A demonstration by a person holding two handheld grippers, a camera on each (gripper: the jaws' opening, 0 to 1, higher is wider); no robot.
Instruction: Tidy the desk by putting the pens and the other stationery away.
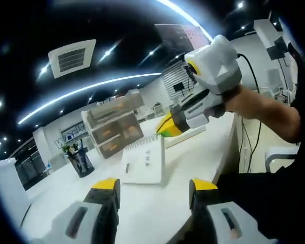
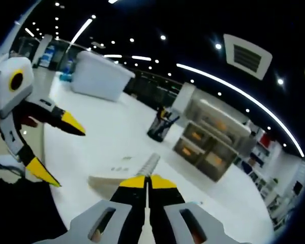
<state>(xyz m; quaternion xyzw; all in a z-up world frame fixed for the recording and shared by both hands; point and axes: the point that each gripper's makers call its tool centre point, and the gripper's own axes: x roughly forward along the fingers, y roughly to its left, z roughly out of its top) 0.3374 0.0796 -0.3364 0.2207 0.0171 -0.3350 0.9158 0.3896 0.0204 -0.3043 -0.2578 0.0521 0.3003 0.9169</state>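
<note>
left gripper view, left to right: pen holder (image 1: 80,160) with pens at the far-left of the white tabletop (image 1: 188,168), translucent drawer unit (image 1: 114,124) beside it, spiral notebook (image 1: 144,163) lying flat in front. left hand-held gripper (image 1: 155,189) released, jaws wide apart above the tabletop, grasping nothing. right hand-held gripper (image 1: 169,125) comes in from the right, held by a hand (image 1: 254,104), tips over the notebook's far edge.

right gripper view: left hand-held gripper at left, jaws spread; right hand-held gripper clenched, yellow tips together just over the notebook's spiral; can't tell if it's pinching anything.
</note>
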